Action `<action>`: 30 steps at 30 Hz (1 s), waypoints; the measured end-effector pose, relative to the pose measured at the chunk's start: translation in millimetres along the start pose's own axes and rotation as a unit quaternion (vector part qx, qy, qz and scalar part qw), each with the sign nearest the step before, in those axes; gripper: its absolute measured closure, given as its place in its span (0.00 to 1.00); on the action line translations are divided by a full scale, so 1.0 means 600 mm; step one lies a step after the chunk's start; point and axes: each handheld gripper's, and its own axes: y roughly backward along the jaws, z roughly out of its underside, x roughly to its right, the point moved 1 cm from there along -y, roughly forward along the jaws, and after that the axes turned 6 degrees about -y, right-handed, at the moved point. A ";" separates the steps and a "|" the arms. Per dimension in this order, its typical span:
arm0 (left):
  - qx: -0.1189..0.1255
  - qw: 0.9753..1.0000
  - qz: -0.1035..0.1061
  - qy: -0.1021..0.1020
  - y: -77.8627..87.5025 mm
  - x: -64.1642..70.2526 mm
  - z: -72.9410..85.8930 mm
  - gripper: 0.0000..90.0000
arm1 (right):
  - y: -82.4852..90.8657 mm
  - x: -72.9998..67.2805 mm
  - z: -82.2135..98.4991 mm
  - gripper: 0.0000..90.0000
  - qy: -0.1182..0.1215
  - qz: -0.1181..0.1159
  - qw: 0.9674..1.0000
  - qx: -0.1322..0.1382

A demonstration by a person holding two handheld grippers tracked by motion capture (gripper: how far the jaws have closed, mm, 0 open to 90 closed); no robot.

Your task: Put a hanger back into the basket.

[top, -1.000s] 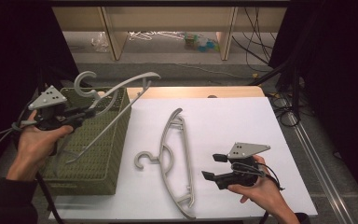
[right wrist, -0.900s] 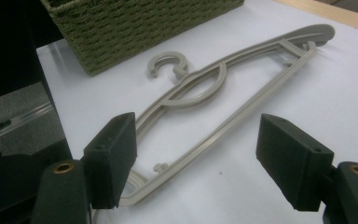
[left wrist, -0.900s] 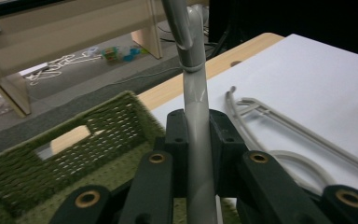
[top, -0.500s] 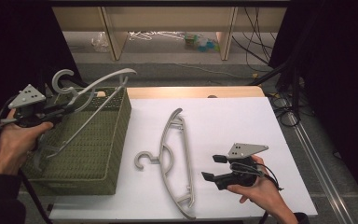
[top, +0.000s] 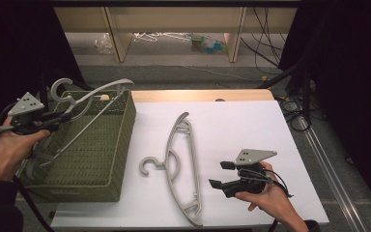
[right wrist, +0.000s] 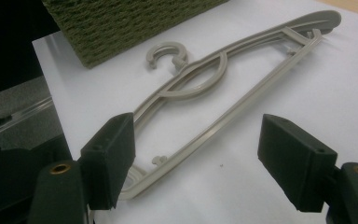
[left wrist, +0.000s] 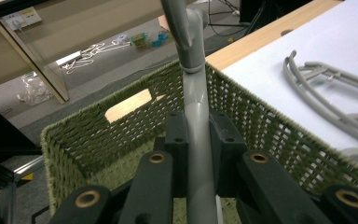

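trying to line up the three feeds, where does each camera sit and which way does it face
High view: sits above the person's side of the table, looks forward and down on the green basket, the hanger on the white top, both hands and forearms, the left gripper and the right gripper.
Left gripper view: rides the left gripper, looks along its jaws, shut on the held hanger, over the basket.
Right gripper view: rides the right gripper, looks between its open jaws across the white top at the lying hanger.
Shared: the lying hanger and the basket appear in all three.
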 end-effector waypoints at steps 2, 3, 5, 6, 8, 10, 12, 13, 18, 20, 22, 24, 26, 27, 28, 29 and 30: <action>-0.001 1.000 -0.001 0.007 0.001 -0.004 0.010 0.88 | 0.000 0.000 0.000 0.32 0.000 0.000 1.000 0.001; -0.001 1.000 -0.001 0.007 0.001 -0.004 0.010 0.88 | 0.000 0.000 0.000 0.32 0.000 0.000 1.000 0.001; -0.006 1.000 -0.003 0.006 -0.001 -0.006 0.022 0.88 | 0.000 0.001 0.000 0.32 0.001 0.000 1.000 0.000; -0.011 1.000 -0.004 0.003 -0.002 -0.006 0.025 0.88 | -0.001 0.001 0.001 0.32 0.000 0.000 1.000 -0.001; -0.015 1.000 0.000 0.005 -0.006 -0.007 0.031 0.88 | -0.002 0.001 0.001 0.32 -0.001 -0.001 1.000 -0.004; -0.016 1.000 0.002 0.010 -0.007 -0.007 0.034 0.88 | -0.002 0.000 0.002 0.32 -0.001 -0.002 1.000 -0.006; -0.018 1.000 0.002 0.012 -0.008 -0.008 0.039 0.88 | -0.002 0.001 0.002 0.32 -0.002 -0.001 1.000 -0.005; -0.023 1.000 0.002 0.014 -0.009 -0.009 0.044 0.88 | -0.001 0.001 0.002 0.32 -0.004 -0.002 1.000 -0.005; -0.027 0.999 -0.001 0.018 -0.006 -0.015 0.054 0.88 | -0.001 0.002 0.003 0.32 -0.002 -0.001 1.000 -0.004; -0.030 0.999 -0.001 0.016 -0.006 -0.015 0.056 0.88 | -0.001 0.002 0.003 0.32 -0.002 -0.001 1.000 -0.005; -0.035 0.999 -0.001 0.018 -0.006 -0.014 0.061 0.88 | -0.002 0.002 0.003 0.32 -0.002 -0.001 1.000 -0.006; -0.038 0.999 0.002 0.020 -0.010 -0.015 0.065 0.88 | -0.003 0.001 0.003 0.32 -0.001 0.000 1.000 -0.005; -0.044 0.999 0.008 0.022 -0.018 -0.012 0.066 0.87 | -0.003 0.001 0.003 0.32 0.000 0.000 1.000 -0.006; -0.044 0.999 0.008 0.022 -0.018 -0.012 0.066 0.87 | -0.003 0.001 0.003 0.32 0.000 0.000 1.000 -0.006; -0.054 0.998 0.014 0.017 -0.027 -0.010 0.069 0.87 | -0.004 0.001 0.004 0.32 0.000 -0.004 1.000 -0.009; -0.054 0.998 0.014 0.017 -0.027 -0.010 0.069 0.87 | -0.004 0.001 0.004 0.32 0.000 -0.003 1.000 -0.010; -0.073 0.997 0.019 0.013 -0.036 -0.010 0.074 0.87 | -0.004 0.001 0.004 0.32 0.000 -0.003 1.000 -0.010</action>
